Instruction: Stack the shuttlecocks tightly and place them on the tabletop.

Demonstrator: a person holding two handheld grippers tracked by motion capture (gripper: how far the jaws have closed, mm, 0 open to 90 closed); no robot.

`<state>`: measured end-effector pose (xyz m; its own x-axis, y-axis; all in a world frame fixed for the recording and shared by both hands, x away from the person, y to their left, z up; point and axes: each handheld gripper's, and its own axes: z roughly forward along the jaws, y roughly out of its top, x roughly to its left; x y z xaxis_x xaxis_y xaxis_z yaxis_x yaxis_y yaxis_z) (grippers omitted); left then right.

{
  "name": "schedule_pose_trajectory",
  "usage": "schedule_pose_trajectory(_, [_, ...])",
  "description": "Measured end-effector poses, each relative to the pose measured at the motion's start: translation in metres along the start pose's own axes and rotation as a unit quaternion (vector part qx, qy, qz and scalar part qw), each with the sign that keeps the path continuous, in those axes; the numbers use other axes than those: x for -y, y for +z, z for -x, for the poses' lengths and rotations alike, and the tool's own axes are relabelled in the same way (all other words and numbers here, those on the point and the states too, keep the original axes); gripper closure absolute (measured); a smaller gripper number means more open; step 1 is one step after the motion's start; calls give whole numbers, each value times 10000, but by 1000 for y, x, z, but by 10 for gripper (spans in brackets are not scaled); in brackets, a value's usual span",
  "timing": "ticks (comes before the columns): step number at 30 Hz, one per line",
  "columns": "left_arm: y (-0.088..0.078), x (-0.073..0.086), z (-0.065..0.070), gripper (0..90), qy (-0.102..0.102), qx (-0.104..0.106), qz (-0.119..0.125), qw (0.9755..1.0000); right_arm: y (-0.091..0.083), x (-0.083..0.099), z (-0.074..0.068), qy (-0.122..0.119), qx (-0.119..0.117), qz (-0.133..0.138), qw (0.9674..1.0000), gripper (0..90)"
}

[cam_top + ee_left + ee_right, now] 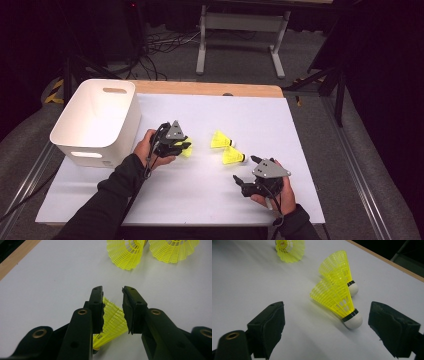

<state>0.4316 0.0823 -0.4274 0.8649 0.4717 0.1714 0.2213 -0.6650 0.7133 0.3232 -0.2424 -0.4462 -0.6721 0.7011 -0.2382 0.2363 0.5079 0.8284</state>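
Note:
My left gripper [186, 148] [112, 291] lies low over the white sheet, shut on a yellow plastic shuttlecock [112, 320] [187, 150]. Both pads touch the mesh skirt, and the cork end is hidden under the jaws. Two more yellow shuttlecocks lie side by side at mid-table, one farther back [219, 139] [338, 265], one nearer [233, 157] [335, 298], their white corks to the right. My right gripper [244, 168] [327, 308] stands open just short of the nearer one, a jaw on either side of it and touching nothing.
A white plastic bin [95, 120] with handle cut-outs stands at the table's left, close behind my left hand. The white sheet [210, 195] covers most of the wooden table [210, 89]. Metal table legs and cables stand beyond the far edge.

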Motion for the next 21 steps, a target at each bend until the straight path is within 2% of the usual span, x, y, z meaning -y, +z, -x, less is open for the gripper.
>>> schedule_pose_trajectory(4, [-3,2,0,708,-31,-5,32,10000,0,0,0,-5,-4,-7,10000,148])
schedule_pose_trajectory(10, [-5,4,2,739,87,9,14,10000,0,0,0,-9,4,-13,10000,147])
schedule_pose_trajectory(13, [-6,6,2,726,10,-28,60,10000,0,0,0,-12,6,-20,10000,148])
schedule_pose_trajectory(18, [-6,5,2,727,34,-60,117,9999,1,0,0,-30,0,-25,10000,147])
schedule_pose_trajectory(21, [-7,7,0,721,-44,12,171,9998,0,0,0,-37,10,-24,10000,148])
